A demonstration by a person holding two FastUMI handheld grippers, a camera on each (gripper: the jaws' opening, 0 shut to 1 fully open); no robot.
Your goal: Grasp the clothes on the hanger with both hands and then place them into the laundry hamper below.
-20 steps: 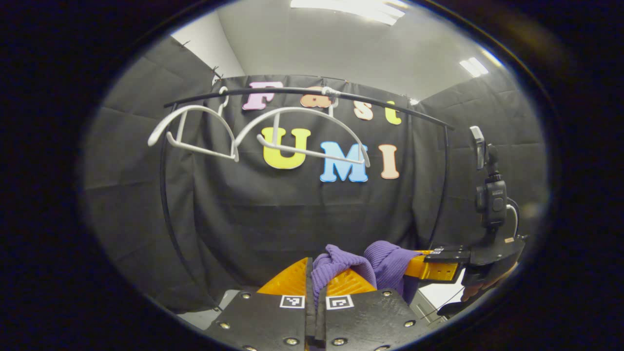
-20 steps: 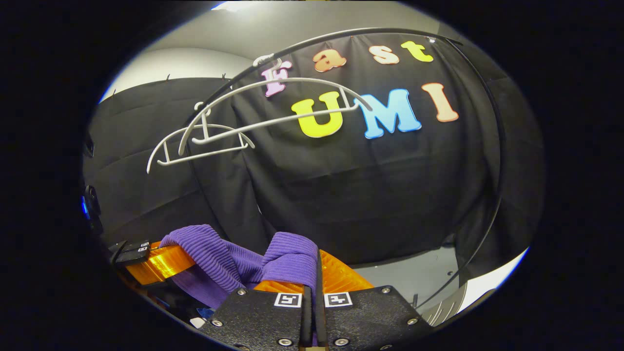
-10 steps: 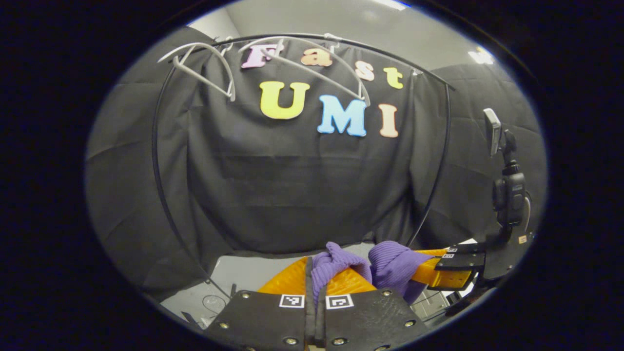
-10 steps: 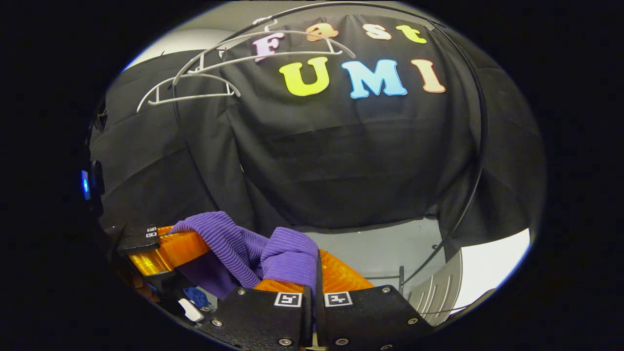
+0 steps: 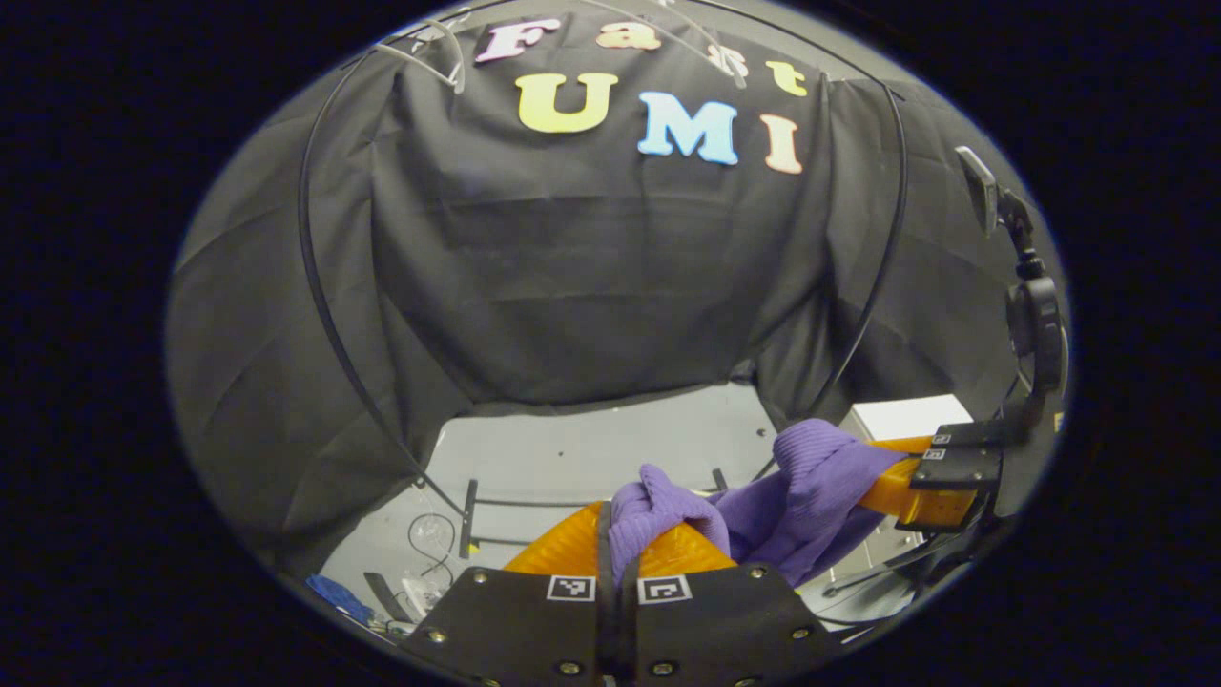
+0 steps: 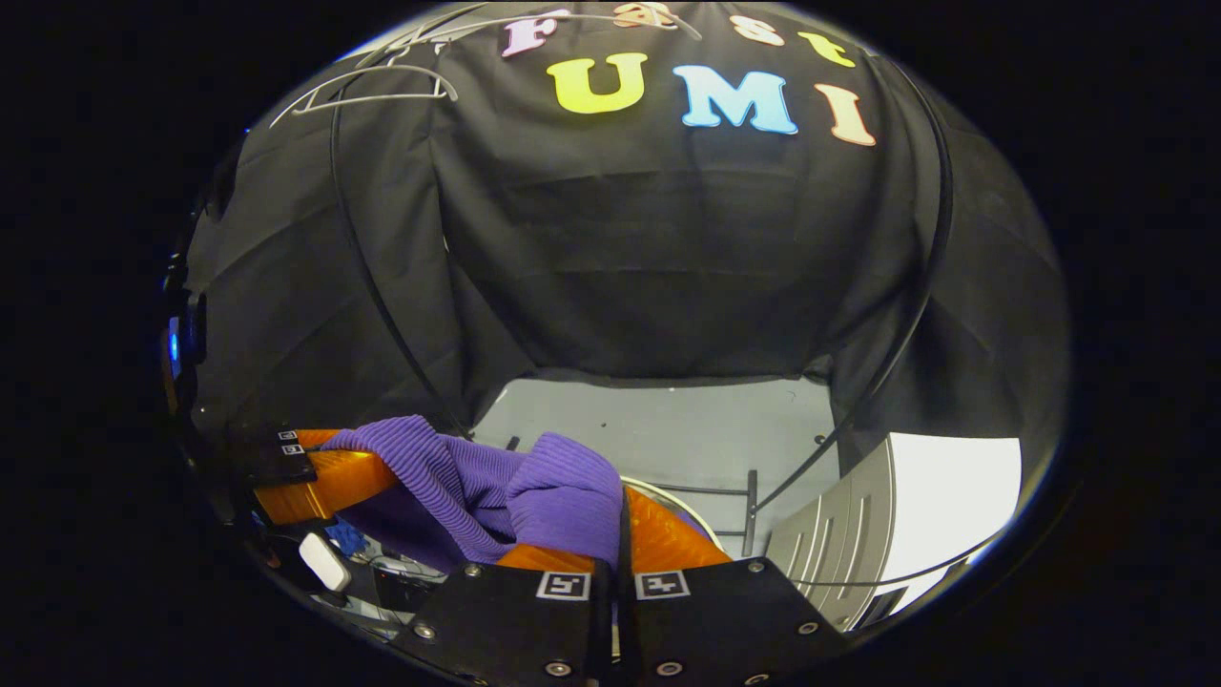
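While both pairs of orange fingers are pinching the purple ribbed knit garment (image 5: pixel 763 501), the left gripper (image 5: pixel 618 544) and the right gripper (image 6: pixel 620 534) are holding it slung between them, well below the white plastic hangers (image 6: pixel 382 81) on the black arched rail (image 5: pixel 315 277). Since the garment is hanging clear of the hangers, the removal looks done. Lowering it into the hamper and releasing remain; a white curved rim (image 6: pixel 672 496) just beyond the right gripper may be that hamper, though that cannot be told.

place: recording booth | cues: black cloth walls (image 5: pixel 572 267), arched garment rack (image 5: pixel 320 286) (white hangers (image 6: pixel 362 91) on top), grey floor (image 6: pixel 668 429)
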